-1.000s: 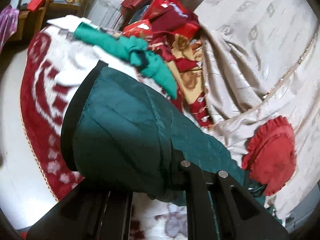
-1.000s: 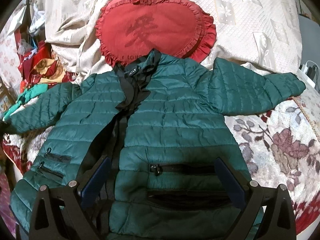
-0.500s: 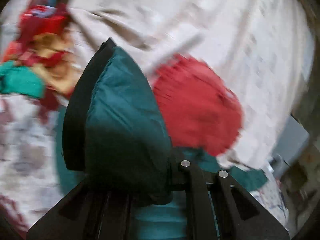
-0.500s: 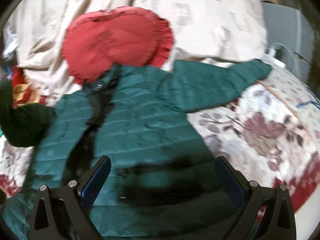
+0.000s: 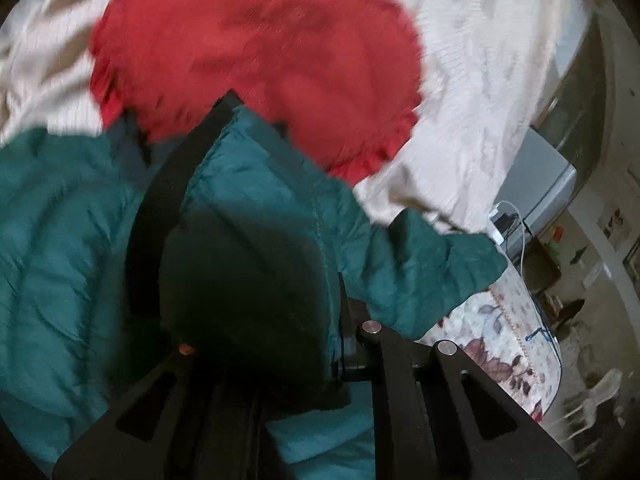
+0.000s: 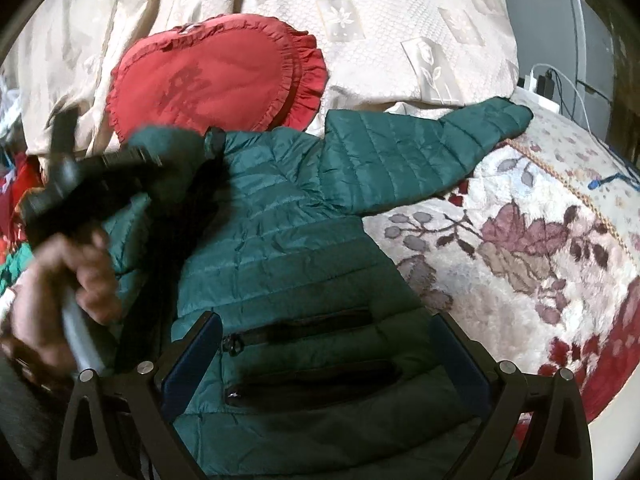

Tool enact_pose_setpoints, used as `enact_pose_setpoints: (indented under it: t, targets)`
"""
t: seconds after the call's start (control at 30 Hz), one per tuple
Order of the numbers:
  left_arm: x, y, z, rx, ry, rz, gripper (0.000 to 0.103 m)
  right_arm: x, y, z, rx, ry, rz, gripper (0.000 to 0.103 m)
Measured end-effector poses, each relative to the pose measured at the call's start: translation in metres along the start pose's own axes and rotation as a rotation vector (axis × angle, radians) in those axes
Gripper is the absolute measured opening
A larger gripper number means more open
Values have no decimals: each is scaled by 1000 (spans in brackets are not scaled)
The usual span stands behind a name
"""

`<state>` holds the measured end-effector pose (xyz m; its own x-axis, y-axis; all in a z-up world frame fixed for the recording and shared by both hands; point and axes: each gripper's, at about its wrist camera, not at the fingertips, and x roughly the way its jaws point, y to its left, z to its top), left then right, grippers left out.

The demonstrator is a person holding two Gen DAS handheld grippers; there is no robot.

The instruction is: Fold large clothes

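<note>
Left claw (image 5: pixel 256 280) clamped on green puffer jacket's (image 6: pixel 288 248) sleeve cuff; right claw (image 6: pixel 324 356) apart; slick fabric may slip mid-fold

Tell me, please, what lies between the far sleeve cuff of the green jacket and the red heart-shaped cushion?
In the right wrist view, only the cream bedspread lies between the sleeve cuff and the cushion; nothing else rests on that stretch.

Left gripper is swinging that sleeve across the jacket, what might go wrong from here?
The left gripper grips only the sleeve cuff, so slick fabric may slip out mid-swing. The sleeve could land bunched over the collar. The open right gripper pins nothing, so the green jacket may drag sideways.
</note>
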<state>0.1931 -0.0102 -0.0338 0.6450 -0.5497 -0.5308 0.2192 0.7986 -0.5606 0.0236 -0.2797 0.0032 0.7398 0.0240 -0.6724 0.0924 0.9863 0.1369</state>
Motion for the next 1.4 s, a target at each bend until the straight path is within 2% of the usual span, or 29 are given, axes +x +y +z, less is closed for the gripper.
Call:
enact_pose_setpoints:
  t: [0.07,0.13,0.17,0.23,0.27,0.4,0.5,0.57,0.6,0.67,0.77,0.83,0.9,0.93,1.07,1.13,1.2,1.23,1.27,1.3,1.33,1.4]
  targets:
    - [10,11,-2,-65,52,-22,22,1,-1,1,9,0,0,102]
    - [19,7,-4,-69,92,-34,42,1,1,2,9,-1,-1,102]
    - [19,7,-4,-75,104,-36,47,1,1,3,7,-2,-3,102]
    - [15,1,-3,-78,100,-57,63,1,3,2,-1,2,-10,102]
    - [10,0,-3,-75,98,-66,66,0,3,2,-3,2,-13,102]
    - [-19,2,2,-66,57,-78,67,-1,4,3,-9,6,-27,102]
    - [-55,20,15,-85,-27,-9,67,0,4,4,-13,18,-35,102]
    - [-86,44,25,-122,-103,96,67,2,4,4,-16,30,-44,102]
    - [-95,56,28,-141,-124,124,67,2,5,4,-18,36,-46,102]
    - [-122,94,37,-230,-176,235,67,4,6,6,-30,65,-48,102]
    - [-140,139,41,-364,-201,398,67,2,16,23,-80,85,-43,102]
    - [-141,159,36,-441,-187,451,67,4,33,42,-140,82,-9,102]
    - [-139,174,33,-497,-167,454,67,11,55,57,-210,87,48,102]
    - [-143,181,30,-507,-161,456,67,19,69,66,-245,94,108,102]
    - [-138,189,29,-501,-150,463,67,64,110,94,-304,86,284,102]
    - [-126,184,29,-494,-128,467,68,95,123,104,-339,107,288,102]
    - [-105,178,27,-494,-97,481,68,142,118,111,-326,157,238,101]
    - [-99,180,27,-501,-83,490,68,161,112,111,-306,200,217,101]
    - [-95,181,26,-510,-77,488,68,199,97,106,-268,324,179,101]
    - [-93,182,25,-518,-70,489,68,214,84,101,-235,380,163,102]
    - [-93,183,24,-519,-65,498,69,221,70,102,-170,368,199,101]
    - [-99,181,26,-522,-89,527,68,217,67,110,-144,359,207,99]
